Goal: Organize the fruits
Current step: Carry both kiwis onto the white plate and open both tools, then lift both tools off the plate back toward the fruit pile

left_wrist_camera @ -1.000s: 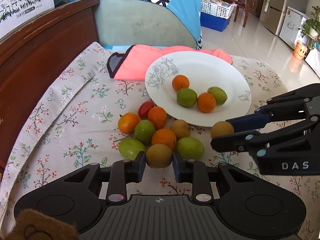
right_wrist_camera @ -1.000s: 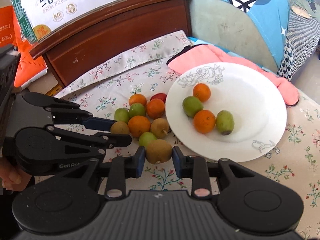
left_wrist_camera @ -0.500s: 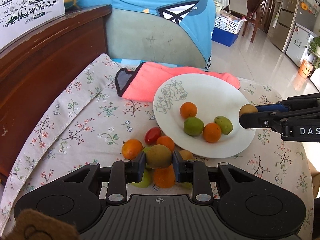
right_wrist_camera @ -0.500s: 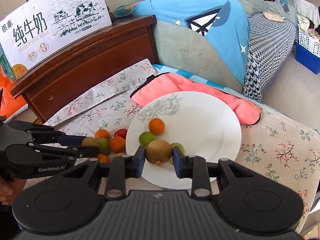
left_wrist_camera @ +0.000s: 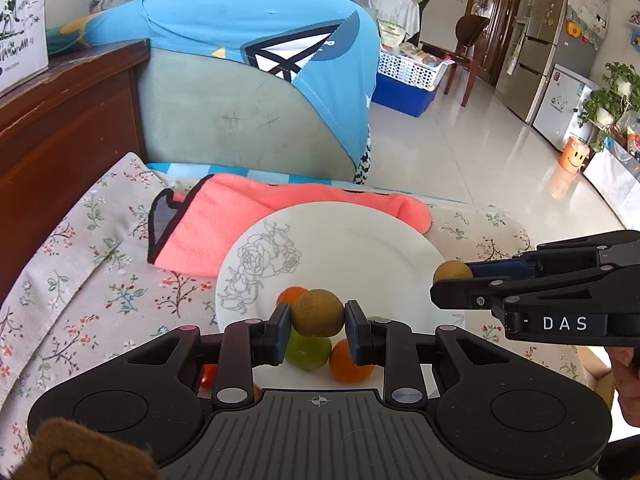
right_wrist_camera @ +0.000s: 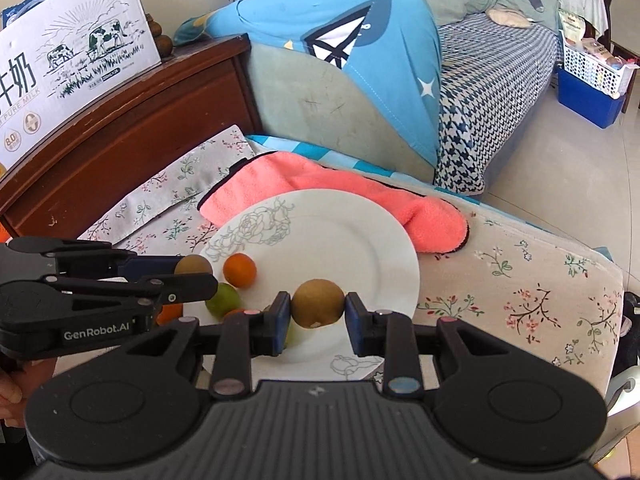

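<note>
Each gripper holds one brown fruit up in the air over the white plate (left_wrist_camera: 256, 264). The left gripper (left_wrist_camera: 317, 322) is squeezed shut on a round brown fruit (left_wrist_camera: 317, 313), with a pad pressed on each side of it. The right gripper (right_wrist_camera: 317, 320) is squeezed shut on another brown fruit (right_wrist_camera: 318, 303) in the same way. In the left view, the right gripper pokes in from the side, near the plate's far edge.

Under them, the plate already has fruit on it: an orange one (right_wrist_camera: 239, 270), a green one (right_wrist_camera: 223, 300) and another orange one (left_wrist_camera: 350, 362). More fruit seems to sit off the plate on the flowery cloth (left_wrist_camera: 80, 264), but the grippers hide most of it.

Here is what could go wrong. The brown fruits are round and smooth, so if a gripper lets go from up high, the fruit may bounce and roll off the plate, or bump the others and push them around. The plate looks shallow, so its rim may not stop a rolling fruit. The plate also lies partly on the pink cloth (left_wrist_camera: 224, 228), so it may be a bit tippy if something drops near that side. The two grippers are near each other over one plate, so they could knock together if both go down at once. Squeezing too hard could bruise the fruit.
</note>
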Motion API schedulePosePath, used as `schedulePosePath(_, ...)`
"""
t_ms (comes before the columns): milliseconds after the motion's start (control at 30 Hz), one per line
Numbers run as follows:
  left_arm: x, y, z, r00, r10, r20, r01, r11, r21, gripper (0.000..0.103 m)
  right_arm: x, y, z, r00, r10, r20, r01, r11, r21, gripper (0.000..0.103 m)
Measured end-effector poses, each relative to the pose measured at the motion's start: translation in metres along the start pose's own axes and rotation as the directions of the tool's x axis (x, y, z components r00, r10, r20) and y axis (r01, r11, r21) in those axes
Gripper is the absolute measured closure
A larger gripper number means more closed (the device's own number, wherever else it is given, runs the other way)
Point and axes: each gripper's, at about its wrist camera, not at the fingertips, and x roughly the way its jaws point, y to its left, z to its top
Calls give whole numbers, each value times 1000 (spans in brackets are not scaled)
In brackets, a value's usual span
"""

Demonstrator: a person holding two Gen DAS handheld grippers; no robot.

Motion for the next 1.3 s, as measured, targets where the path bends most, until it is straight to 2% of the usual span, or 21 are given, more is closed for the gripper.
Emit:
schedulePosePath(267,22,-4,9,999,-30,-23,30,999,-14,77,9,-6,0,1000,-8,-17,8,1000,16,73)
schedulePosePath(400,24,-5,10,1000,-11,-16,11,1000,-18,74,13,-7,0,1000,-14,-22,14,999,35,73)
schedulePosePath(467,21,-6,11,1000,-2,-11,1,1000,-19,67,13,-7,0,1000,-10,-20,11,999,39,71)
schedulePosePath(533,16,-6,13,1000,12,3,-12,999,-31,51,12,-6,0,1000,0,-11,1,999,37,71)
schedulePosePath(667,4,-3,15,999,39,18,-38,998,-43,39,7,-6,1,1000,6,10,-6,999,50,70)
schedulePosePath(900,-9,4,14,998,69,15,-68,997,-46,37,1,-5,2,999,35,25,-37,997,66,68)
schedulePosePath(1300,-33,18,1,994,111,-5,-111,994,-21,37,-9,14,-4,994,103,23,-103,995,6,66)
